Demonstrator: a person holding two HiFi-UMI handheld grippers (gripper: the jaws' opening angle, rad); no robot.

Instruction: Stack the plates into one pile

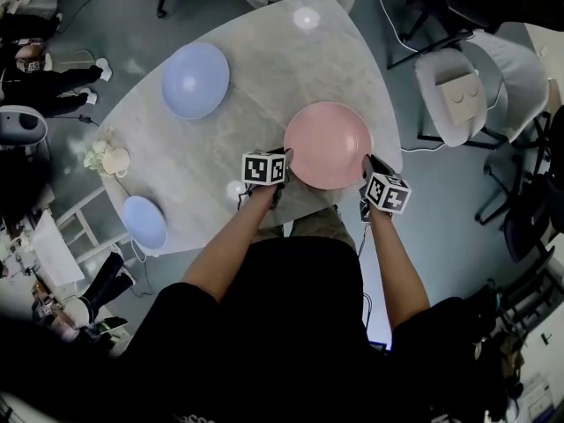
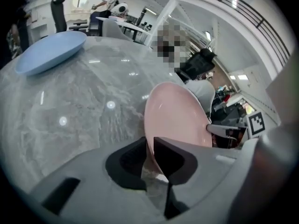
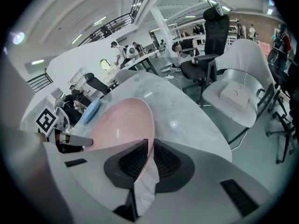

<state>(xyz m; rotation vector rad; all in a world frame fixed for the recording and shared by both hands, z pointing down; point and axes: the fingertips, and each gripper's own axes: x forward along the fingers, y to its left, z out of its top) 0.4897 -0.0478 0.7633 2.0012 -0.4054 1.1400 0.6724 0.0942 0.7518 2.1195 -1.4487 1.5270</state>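
A pink plate (image 1: 328, 144) lies at the near edge of the marble table (image 1: 264, 69). My left gripper (image 1: 280, 167) is shut on its left rim, and my right gripper (image 1: 368, 176) is shut on its right rim. In the left gripper view the pink plate (image 2: 175, 120) runs edge-on between the dark pads of the left gripper (image 2: 150, 150). The right gripper view shows the plate (image 3: 122, 125) pinched the same way by the right gripper (image 3: 150, 155). A large blue plate (image 1: 196, 79) sits at the far left. A small blue plate (image 1: 144, 221) rests at the near left edge.
A cup with flowers (image 1: 107, 159) stands at the table's left edge. A white chair (image 1: 471, 95) with a box on it is right of the table, with dark office chairs behind it. People sit on the floor at the left (image 1: 44, 77).
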